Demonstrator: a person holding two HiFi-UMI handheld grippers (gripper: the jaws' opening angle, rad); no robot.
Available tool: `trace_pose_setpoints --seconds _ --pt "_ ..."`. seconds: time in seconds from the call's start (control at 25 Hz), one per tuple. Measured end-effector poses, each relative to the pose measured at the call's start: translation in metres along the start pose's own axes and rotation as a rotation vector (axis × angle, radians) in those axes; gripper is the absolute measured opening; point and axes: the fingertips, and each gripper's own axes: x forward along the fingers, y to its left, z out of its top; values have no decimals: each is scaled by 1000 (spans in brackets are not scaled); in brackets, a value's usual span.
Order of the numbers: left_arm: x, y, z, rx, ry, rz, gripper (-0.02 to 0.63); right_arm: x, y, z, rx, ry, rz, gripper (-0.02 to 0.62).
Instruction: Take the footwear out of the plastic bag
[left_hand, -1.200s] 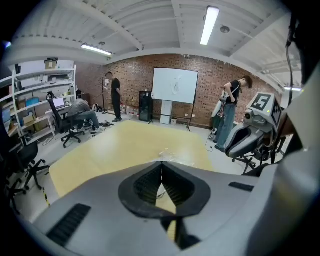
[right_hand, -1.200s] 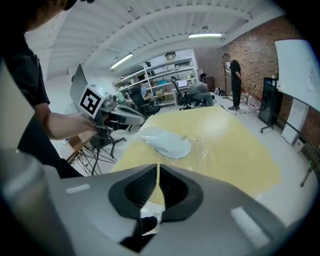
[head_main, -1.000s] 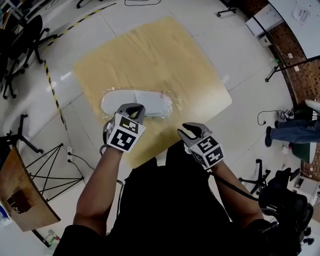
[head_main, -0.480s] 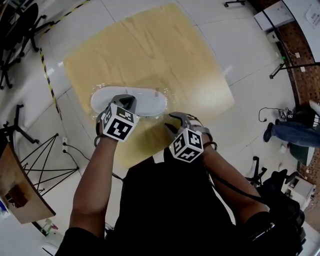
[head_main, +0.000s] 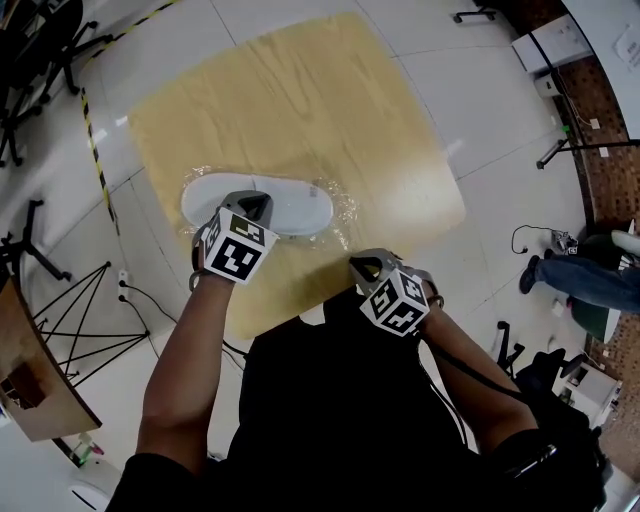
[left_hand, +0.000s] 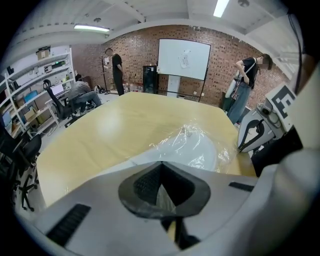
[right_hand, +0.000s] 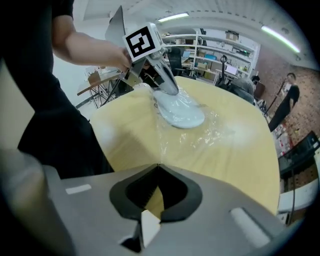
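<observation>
The white slipper (head_main: 275, 203) lies in the plastic bag (head_main: 338, 212) near the worktop's (head_main: 300, 100) left edge. The left gripper (head_main: 250, 203) has its fingers clenched on the bag. The right gripper (head_main: 365, 266) has just closed its fingers on the bag's loose end. A slow, gentle pull should work best.

Glossy crinkled clear plastic bag (head_main: 338, 206) on smooth wood table (head_main: 300, 100).

The table (head_main: 330, 100) lies bare from ten to two o'clock of the plastic bag (head_main: 335, 200). The left gripper (head_main: 250, 207) blocks its seven o'clock; the right gripper (head_main: 366, 266), jaws just closed on its film, blocks four o'clock.
</observation>
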Motion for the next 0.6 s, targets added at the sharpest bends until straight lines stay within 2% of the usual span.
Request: trace_pose_setpoints --seconds 0.12,0.32,0.4,0.52,0.6 --pt "-1 1 -1 6 -1 5 6 -13 -4 -5 82 1 44 2" --pt "-1 1 0 16 -11 15 7 -29 -46 48 279 -217 -70 2" --pt "-1 1 0 11 -4 16 6 -13 -52 59 263 -213 -90 2" --pt "0 1 0 4 2 12 6 12 -42 49 194 -116 -75 2" --pt "0 0 0 5 3 6 8 15 -35 41 193 -113 -70 3"
